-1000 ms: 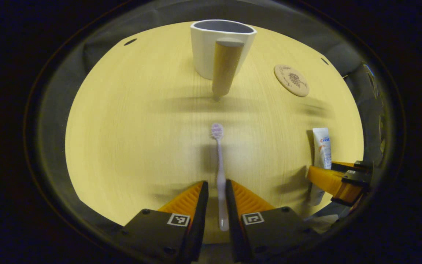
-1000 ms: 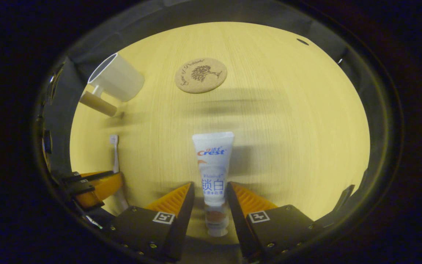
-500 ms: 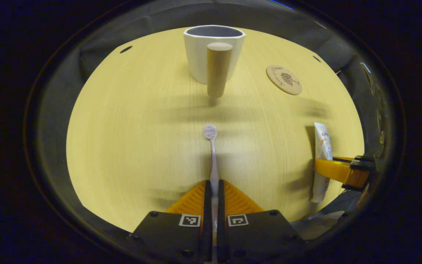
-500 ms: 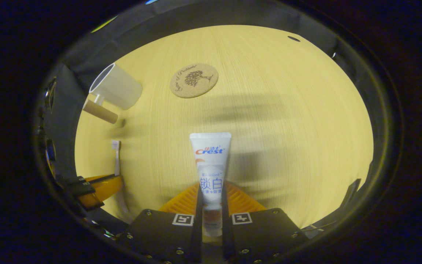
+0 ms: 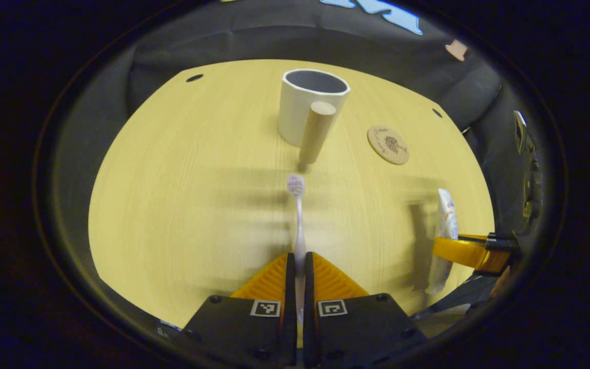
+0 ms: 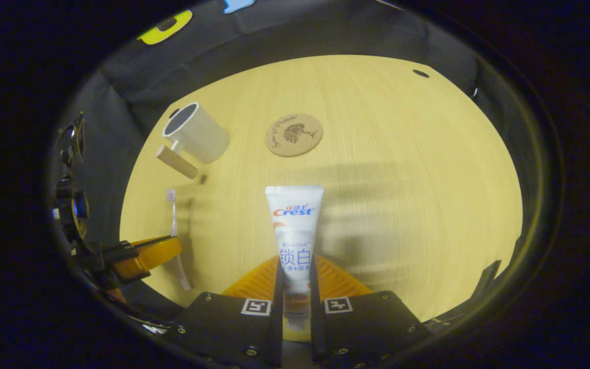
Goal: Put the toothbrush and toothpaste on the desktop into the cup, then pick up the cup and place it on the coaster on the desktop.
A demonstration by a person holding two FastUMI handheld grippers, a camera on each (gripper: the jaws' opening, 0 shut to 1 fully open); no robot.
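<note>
My left gripper (image 5: 299, 264) is shut on the handle of a pale purple toothbrush (image 5: 297, 215), lifted above the desktop with its bristle head pointing toward the cup. The white cup (image 5: 309, 105) with a wooden peg handle (image 5: 316, 132) stands upright ahead. My right gripper (image 6: 295, 269) is shut on the lower part of a white toothpaste tube (image 6: 294, 230), also raised off the wood. The round cork coaster (image 6: 294, 135) lies beyond it, right of the cup (image 6: 196, 133). The left gripper view shows the right gripper (image 5: 471, 253) with the toothpaste (image 5: 443, 236) at the right edge.
The wooden desktop (image 5: 182, 195) has small dark holes near its far corners (image 5: 194, 78). Black cloth walls surround it. The right gripper view shows the left gripper (image 6: 141, 256) with the toothbrush (image 6: 174, 225) at the lower left.
Both grippers closed on their objects, the left on the toothbrush and the right on the toothpaste, then rose from the desktop; cup and coaster now look farther off.
</note>
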